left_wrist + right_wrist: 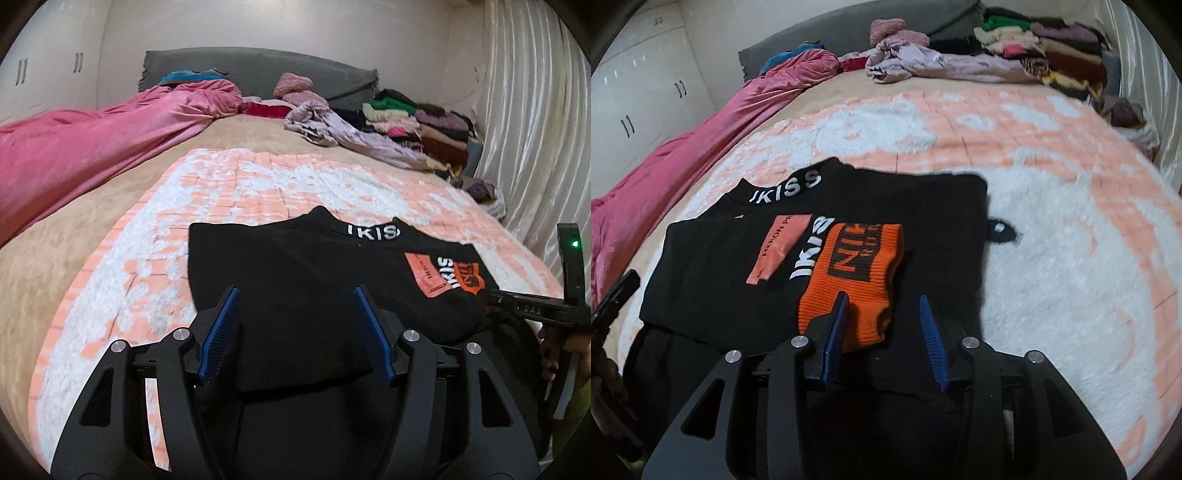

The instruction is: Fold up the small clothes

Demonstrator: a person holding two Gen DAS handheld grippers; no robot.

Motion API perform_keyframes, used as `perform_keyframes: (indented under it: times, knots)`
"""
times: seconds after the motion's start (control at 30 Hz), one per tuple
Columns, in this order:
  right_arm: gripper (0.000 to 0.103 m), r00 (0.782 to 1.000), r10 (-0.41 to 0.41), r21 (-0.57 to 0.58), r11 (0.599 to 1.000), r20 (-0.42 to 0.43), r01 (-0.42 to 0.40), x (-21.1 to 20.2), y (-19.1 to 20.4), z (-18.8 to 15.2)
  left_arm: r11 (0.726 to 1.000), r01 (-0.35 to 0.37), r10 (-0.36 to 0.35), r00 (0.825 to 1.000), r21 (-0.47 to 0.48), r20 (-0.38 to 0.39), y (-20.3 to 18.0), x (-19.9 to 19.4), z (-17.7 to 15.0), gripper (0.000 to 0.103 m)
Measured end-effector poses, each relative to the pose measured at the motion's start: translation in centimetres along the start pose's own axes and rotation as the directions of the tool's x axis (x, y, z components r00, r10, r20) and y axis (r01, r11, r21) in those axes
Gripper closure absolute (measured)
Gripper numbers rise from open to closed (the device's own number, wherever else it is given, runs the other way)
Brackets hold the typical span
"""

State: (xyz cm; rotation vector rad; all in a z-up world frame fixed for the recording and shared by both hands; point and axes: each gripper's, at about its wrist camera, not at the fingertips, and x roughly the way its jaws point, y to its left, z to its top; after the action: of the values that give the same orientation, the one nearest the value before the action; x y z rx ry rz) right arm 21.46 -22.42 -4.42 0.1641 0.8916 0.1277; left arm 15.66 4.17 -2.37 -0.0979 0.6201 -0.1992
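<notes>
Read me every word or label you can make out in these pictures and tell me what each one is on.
"IKISS", white, on the collar of the black top.
"IKIS", white, partly covered, on the top's chest.
"NI", black, rest folded under, on the orange cuff.
Small dark print on the pink patch: too blurred to read surely.
"DAS", faint, on the right gripper's body.

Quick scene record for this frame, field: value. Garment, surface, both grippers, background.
garment: black top, partly folded, orange cuff lying on top, white IKISS lettering at the collar
surface: pink and white fleece blanket on a bed
left gripper: open, over the black top, nothing clamped
right gripper: open, at the orange cuff, not gripping it
background: stacked folded clothes, pink quilt
</notes>
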Motion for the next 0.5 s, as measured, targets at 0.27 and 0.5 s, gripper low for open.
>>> perform_keyframes:
  times: [0.27, 0.5]
  knots:
    - [0.093, 1.000, -0.004, -0.060, 0.998, 0.027, 0.006, -0.7, 1.1, -0.1, 1.000, -0.010, 0.009, 0.993, -0.007, -0.122, 0.6, 3.0, -1.3, 0.048]
    - [0.103, 0.992, -0.113, -0.086, 0.989, 0.055, 0.117, -1.7, 0.4, -0.3, 1.000, -0.009, 0.007, 0.992, -0.017, -0.123, 1.0, 3.1, -1.6, 0.048]
